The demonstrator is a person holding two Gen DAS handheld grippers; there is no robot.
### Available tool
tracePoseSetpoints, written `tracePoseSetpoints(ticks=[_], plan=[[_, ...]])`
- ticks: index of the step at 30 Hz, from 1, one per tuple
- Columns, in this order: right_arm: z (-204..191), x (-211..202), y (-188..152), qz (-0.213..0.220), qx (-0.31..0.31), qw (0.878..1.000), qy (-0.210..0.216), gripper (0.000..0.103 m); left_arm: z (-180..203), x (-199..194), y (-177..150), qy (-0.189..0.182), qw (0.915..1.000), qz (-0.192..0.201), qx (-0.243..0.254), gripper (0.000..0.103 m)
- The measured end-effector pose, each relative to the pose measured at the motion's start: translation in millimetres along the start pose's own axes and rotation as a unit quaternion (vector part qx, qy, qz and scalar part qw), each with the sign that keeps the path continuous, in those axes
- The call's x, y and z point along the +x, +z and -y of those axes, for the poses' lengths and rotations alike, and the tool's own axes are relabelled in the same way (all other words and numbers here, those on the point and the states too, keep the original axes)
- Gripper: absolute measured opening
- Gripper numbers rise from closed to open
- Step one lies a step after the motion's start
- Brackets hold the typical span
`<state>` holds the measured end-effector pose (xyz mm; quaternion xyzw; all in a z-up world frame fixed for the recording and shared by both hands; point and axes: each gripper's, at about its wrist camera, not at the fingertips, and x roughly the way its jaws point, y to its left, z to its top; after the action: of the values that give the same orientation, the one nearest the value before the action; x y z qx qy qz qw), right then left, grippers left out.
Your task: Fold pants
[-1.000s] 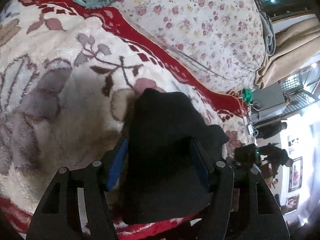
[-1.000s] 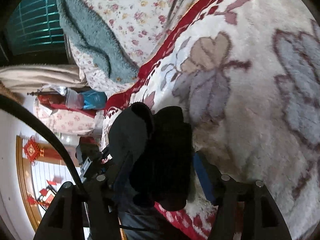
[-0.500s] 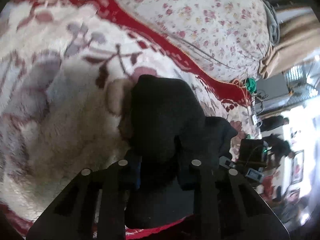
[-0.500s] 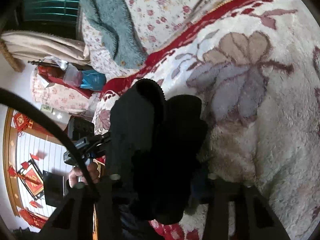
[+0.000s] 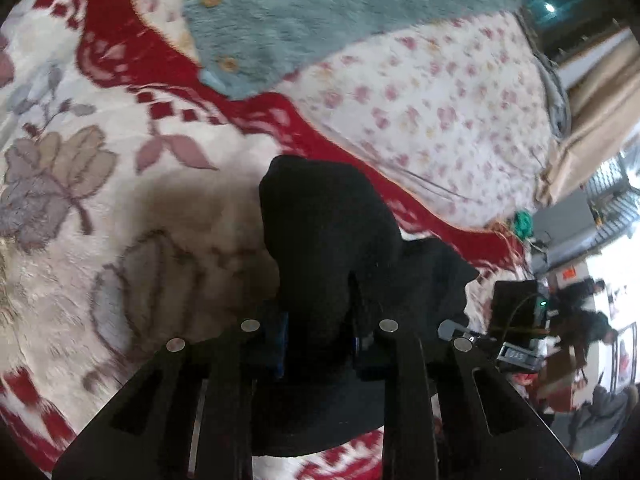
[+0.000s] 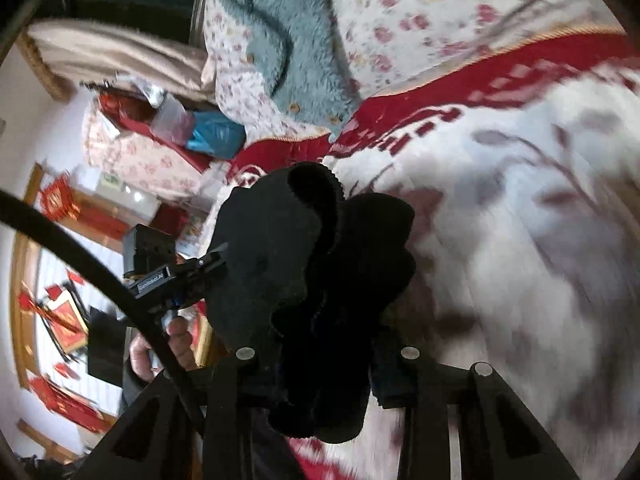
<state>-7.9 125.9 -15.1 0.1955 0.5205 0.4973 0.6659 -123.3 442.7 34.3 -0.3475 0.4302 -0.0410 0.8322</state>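
Note:
The black pants point(image 5: 328, 224) hang bunched from both grippers above a white, red and grey floral blanket point(image 5: 120, 200). My left gripper point(image 5: 318, 340) is shut on a thick fold of the pants; its blue pads are mostly hidden by the cloth. My right gripper point(image 6: 326, 368) is shut on another bunch of the pants point(image 6: 316, 248), whose ribbed edge curls at the top. The other gripper point(image 6: 172, 276) and the hand holding it show at the left of the right wrist view.
A teal fleece garment point(image 5: 320, 16) lies on a flowered quilt point(image 5: 440, 100) beyond the blanket's red border. Beige curtains point(image 5: 592, 112) and room clutter lie past the bed's edge. A black cable point(image 6: 100, 272) crosses the right wrist view.
Both grippers closed from open onto the black pants and lifted them off the blanket, moving toward the teal garment and quilt. The views are blurred by motion.

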Motion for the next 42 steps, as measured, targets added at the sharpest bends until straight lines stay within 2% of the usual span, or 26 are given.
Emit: tracePoseSetpoints(ticks=[2,4,5,6,9,11,13,15,16,17,19,20,21,22,25,27,33,35,38,42], plan=[[-1.7,14.0,13.1,-0.013,-0.019,0.999,-0.034,0.033,-8.1,9.8,-1.0,0.023,0.9997,-0.003,-0.006,0.028],[5.0,24.5,19.7,-0.028,-0.014,0.998,-0.048,0.047,-17.0,11.4,-2.3,0.021,0.9995,0.006,-0.023,0.042],[8.1,25.4,21.5,-0.028,-0.004,0.998,-0.051,0.052,-20.3,10.8,-3.2,0.029,0.999,0.01,-0.032,0.055],[11.1,23.9,21.6,-0.025,0.009,0.999,-0.047,0.055,-22.1,10.9,-4.2,0.04,0.9985,0.01,-0.036,0.065],[11.2,15.1,22.2,-0.029,0.026,0.998,-0.056,0.057,-20.2,3.5,-7.3,0.046,0.998,0.015,-0.041,0.065],[4.0,-4.5,20.7,0.004,0.028,0.998,-0.061,0.057,-11.2,-15.6,-11.6,0.06,0.9968,0.046,-0.025,0.065],[-9.8,-27.6,15.5,0.045,0.002,0.996,-0.083,0.059,-0.2,-33.7,-18.0,0.077,0.9939,0.079,-0.005,0.065],[-25.8,-42.8,6.4,0.075,-0.034,0.986,-0.142,0.059,22.1,-47.6,-29.5,0.129,0.9828,0.125,0.042,0.065],[-43.6,-47.4,-2.8,0.093,-0.085,0.975,-0.183,0.059,43.7,-54.9,-42.0,0.172,0.9672,0.161,0.096,0.065],[-58.3,-48.7,-11.4,0.105,-0.127,0.964,-0.208,0.059,60.0,-58.2,-52.9,0.196,0.9528,0.186,0.139,0.065],[-93.1,-45.6,-36.0,0.127,-0.23,0.932,-0.252,0.059,85.6,-60.3,-73.3,0.225,0.9272,0.217,0.207,0.065],[-105.7,-44.0,-46.0,0.128,-0.262,0.921,-0.26,0.059,96.6,-60.4,-84.2,0.237,0.9185,0.219,0.228,0.065],[-113.5,-40.5,-54.1,0.119,-0.281,0.913,-0.269,0.061,100.2,-60.5,-89.6,0.24,0.9187,0.213,0.23,0.065],[-117.9,-34.3,-61.4,0.103,-0.286,0.908,-0.287,0.063,101.8,-60.2,-94.6,0.236,0.9241,0.202,0.222,0.065],[-115.6,-21.9,-73.2,0.07,-0.263,0.908,-0.318,0.063,91.9,-57.7,-102.4,0.221,0.9443,0.172,0.173,0.065],[-115.3,-22.6,-80.7,0.071,-0.25,0.906,-0.333,0.063,90.8,-55.2,-108.1,0.213,0.9498,0.163,0.161,0.065],[-125.6,-19.2,-88.2,0.07,-0.241,0.911,-0.326,0.063,92.4,-42.5,-126.5,0.241,0.9457,0.154,0.155,0.065],[-128.2,-16.1,-88.5,0.066,-0.242,0.911,-0.328,0.063,91.0,-38.2,-128.3,0.257,0.9433,0.148,0.15,0.065],[-128.9,-17.2,-92.4,0.068,-0.24,0.913,-0.322,0.063,91.4,-39.6,-131.8,0.265,0.9392,0.161,0.147,0.065],[-126.7,-16.2,-95.3,0.062,-0.236,0.916,-0.318,0.063,90.1,-37.0,-130.6,0.276,0.9377,0.156,0.143,0.066]])
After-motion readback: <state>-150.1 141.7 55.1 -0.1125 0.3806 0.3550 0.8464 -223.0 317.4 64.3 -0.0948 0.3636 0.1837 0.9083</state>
